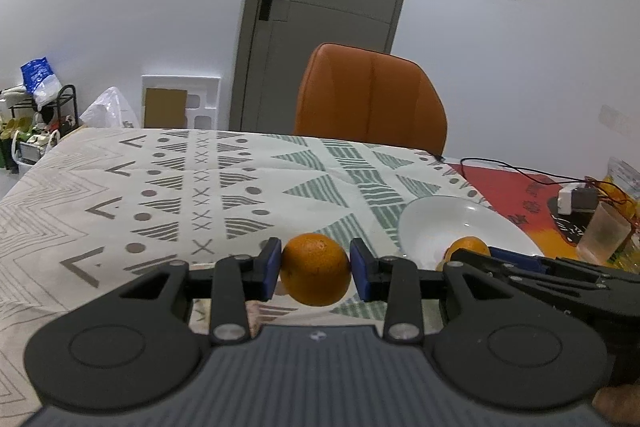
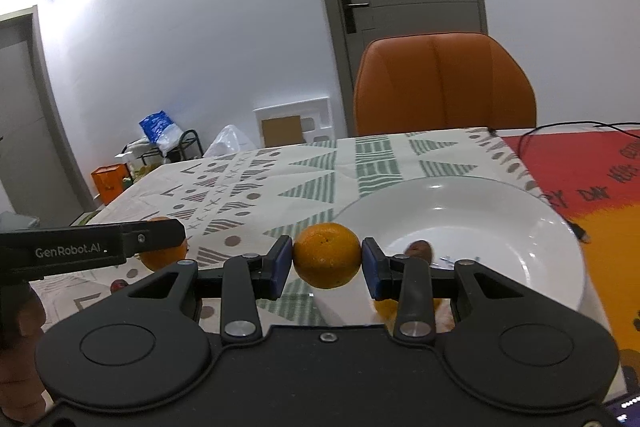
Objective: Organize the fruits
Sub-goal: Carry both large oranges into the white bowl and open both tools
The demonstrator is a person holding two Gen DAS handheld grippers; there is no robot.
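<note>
Each gripper clamps an orange; white bowl just beyond.

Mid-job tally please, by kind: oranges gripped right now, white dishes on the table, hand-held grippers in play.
Gripped oranges: 2, the left orange and the right orange
White bowl: 1
Hand-held grippers: 2, the left hand-held gripper and the right hand-held gripper
Total: 5

My left tongs pinch 1 round orange; my right tongs pinch another orange, the white bowl just beyond to their right.
</note>
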